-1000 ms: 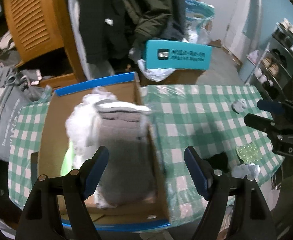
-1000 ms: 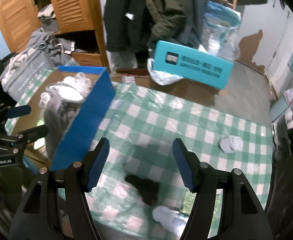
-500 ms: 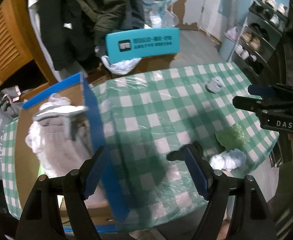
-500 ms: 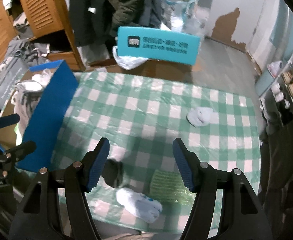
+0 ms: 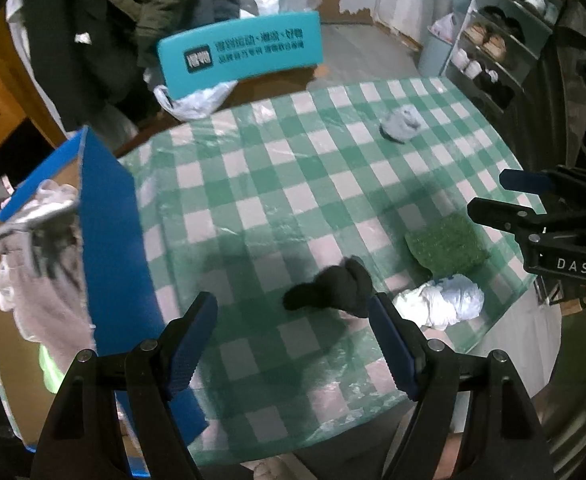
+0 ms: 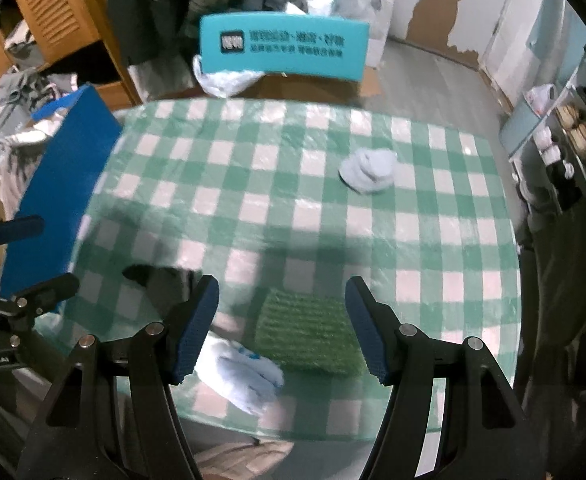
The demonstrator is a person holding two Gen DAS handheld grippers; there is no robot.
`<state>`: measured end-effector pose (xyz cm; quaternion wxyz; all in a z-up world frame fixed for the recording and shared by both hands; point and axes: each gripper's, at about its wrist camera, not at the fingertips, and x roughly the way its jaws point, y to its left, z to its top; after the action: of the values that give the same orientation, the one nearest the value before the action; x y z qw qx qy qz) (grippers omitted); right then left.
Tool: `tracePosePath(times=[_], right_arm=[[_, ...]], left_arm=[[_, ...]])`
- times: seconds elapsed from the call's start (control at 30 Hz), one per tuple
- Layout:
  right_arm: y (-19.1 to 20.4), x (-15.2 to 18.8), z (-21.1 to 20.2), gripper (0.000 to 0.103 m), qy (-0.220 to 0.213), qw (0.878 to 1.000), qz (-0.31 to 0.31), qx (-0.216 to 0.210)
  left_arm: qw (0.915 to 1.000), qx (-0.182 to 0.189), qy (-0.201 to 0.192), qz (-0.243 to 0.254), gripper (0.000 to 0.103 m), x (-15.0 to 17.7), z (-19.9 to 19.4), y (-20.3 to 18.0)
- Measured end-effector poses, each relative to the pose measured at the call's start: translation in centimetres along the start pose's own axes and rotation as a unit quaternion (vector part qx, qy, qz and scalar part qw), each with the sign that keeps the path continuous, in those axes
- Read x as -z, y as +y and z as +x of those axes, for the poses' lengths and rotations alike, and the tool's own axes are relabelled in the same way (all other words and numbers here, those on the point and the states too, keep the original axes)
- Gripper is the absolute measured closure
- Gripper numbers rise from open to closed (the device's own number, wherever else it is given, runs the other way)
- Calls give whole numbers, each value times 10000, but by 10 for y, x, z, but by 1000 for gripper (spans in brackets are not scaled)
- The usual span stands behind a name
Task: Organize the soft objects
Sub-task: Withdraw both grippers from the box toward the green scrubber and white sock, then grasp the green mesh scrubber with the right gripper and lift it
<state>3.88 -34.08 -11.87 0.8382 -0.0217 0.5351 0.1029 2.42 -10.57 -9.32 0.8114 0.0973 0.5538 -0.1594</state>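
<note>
While both tongs hang over the checked worktop (image 6: 277, 216), neither grips anything: the left tongs (image 5: 293, 320) stand spread wide, and the right tongs (image 6: 281, 306) are likewise released. In the left wrist view, a black sock (image 5: 333, 290) lies on the worktop, at about 1 o'clock from the midpoint of the left tongs, its far end just beside the right-hand blue pad (image 5: 389, 344); whether it touches the pad cannot be told. At 3 o'clock from the sock lies a white-and-blue bundle (image 5: 443, 304) near the worktop edge, and at 2 o'clock a green knitted piece (image 5: 447, 246), close to the bundle. A pale grey bundle (image 5: 401, 124) sits well apart from these, toward 12 o'clock. The blue-walled cardboard box (image 5: 109, 240) stands at 9 o'clock on the worktop and holds grey and white garments (image 5: 41, 264). In the right wrist view, the green knitted piece (image 6: 309, 332) lies between the spread fingers of the right tongs, the white-and-blue bundle (image 6: 241, 372) at its 8 o'clock, just beside it, and the pale grey bundle (image 6: 369, 172) toward 12 o'clock. A teal chair back (image 6: 285, 46) rises beyond the far worktop edge. The left tongs appear at 9 o'clock in this view.
</note>
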Motion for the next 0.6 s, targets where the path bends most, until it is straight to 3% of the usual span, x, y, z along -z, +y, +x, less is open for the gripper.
tracePosePath(times=[0.37,0.6], right_arm=[[-14,16,31,38,462,9988,167,51],[-19,22,49,38,671,9974,260,19]], left_arm=[[9982,212,464,-323,24,-2,45,-7],[9976,222,485,-445,24,-3,62,-9]])
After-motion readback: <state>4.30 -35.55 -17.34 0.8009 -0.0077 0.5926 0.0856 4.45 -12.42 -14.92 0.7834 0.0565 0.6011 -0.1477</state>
